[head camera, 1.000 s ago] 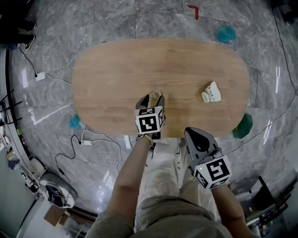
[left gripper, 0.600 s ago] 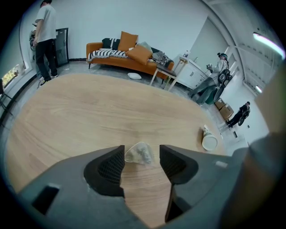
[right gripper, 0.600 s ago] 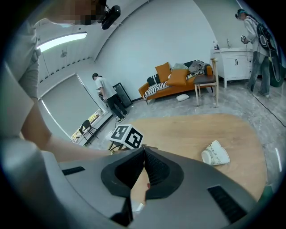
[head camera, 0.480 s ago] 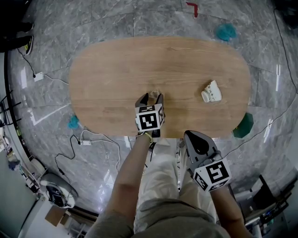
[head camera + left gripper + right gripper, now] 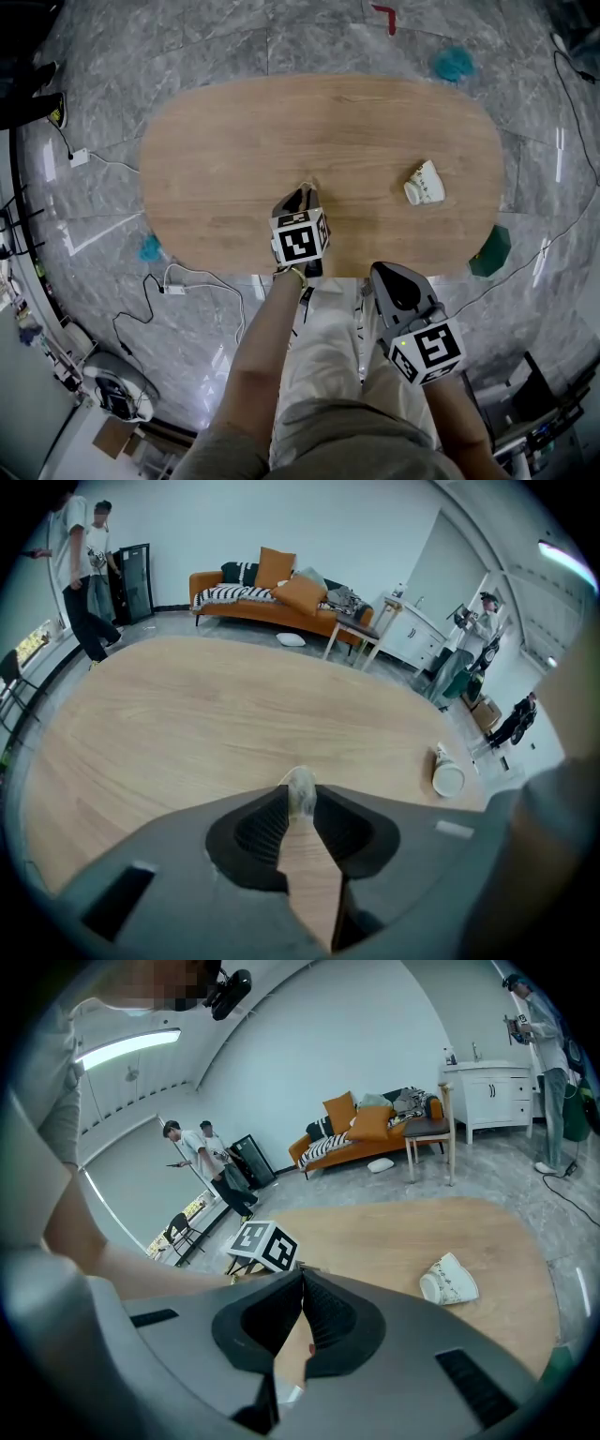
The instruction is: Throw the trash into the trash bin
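A small whitish crumpled scrap [image 5: 300,786] lies near the front edge of the oval wooden table [image 5: 234,141]. My left gripper [image 5: 300,799] points steeply down at it. Its jaws have just been closing and now pinch the scrap between their tips. The head view shows the same gripper [image 5: 303,194] with the scrap [image 5: 307,186] peeking past its tips. A tipped-over white paper cup [image 5: 424,184] lies on the table's right part, and shows in the right gripper view [image 5: 448,1281] too. My right gripper [image 5: 397,277] hangs just off the front edge, shut on nothing [image 5: 302,1274]. No trash bin can be told apart.
Teal objects sit on the floor around the table: one at the far right [image 5: 455,66], one at the near right [image 5: 489,253], one at the near left [image 5: 150,247]. Cables and a power strip [image 5: 173,286] lie on the floor at the left. People stand far back by an orange sofa [image 5: 272,597].
The left jaws, wide apart around the scrap in the earlier frames, have drawn together onto it. The right gripper and the cup have not moved.
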Demonstrator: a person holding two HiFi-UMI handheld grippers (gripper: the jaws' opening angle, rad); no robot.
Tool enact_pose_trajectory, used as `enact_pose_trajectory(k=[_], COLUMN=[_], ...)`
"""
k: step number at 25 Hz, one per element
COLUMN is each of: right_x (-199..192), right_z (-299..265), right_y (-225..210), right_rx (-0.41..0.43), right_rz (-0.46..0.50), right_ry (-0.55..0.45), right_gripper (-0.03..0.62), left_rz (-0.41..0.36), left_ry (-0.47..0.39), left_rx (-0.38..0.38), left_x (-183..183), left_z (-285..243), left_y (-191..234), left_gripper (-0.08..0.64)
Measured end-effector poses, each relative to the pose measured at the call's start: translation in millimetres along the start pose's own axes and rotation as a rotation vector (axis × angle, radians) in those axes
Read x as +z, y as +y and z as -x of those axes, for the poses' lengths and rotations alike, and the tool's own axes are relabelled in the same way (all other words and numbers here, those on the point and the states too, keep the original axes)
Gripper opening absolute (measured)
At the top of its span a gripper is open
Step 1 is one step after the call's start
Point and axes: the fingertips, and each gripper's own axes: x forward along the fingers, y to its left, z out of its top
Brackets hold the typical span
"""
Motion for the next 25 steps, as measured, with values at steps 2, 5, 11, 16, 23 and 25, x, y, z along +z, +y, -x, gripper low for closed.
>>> enact_pose_trajectory(k=[2,5,11,16,23,25], right_x=[3.3,9.5,22.2,29.2,38.5,41.0], right_z=[2.2,6.4,17.0,23.8,33.2,36.8], right_y=[2.2,4.1,8.8,12.2,20.0,21.7], right_rx=[0.001,0.000,-0.004,-0.003,0.001,-0.001], right_rz=[0.004,0.011,0.026,0.037,0.047,0.050], right_ry=[-0.008,-0.023,-0.048,-0.058,-0.077,-0.085], right_gripper=[0.009,0.009,0.009,0.009,0.009,0.009], left_rz=[0.001,-0.004,-0.007,-0.005,-0.015,-0.021], left_ry=[-0.004,-0.016,-0.028,-0.036,-0.043,-0.044], left_rx=[-0.005,-0.016,-0.035,-0.052,-0.074,-0.083], left_x=[2.3,7.7,16.4,21.6,26.3,26.5], left_z=[4.9,13.8,31.8,44.6,64.4,71.7], left_y=[-1.0,-4.9,-13.5,-23.0,-35.2,-39.5], left_gripper=[0.089,0.084,0.081,0.077,0.074,0.074])
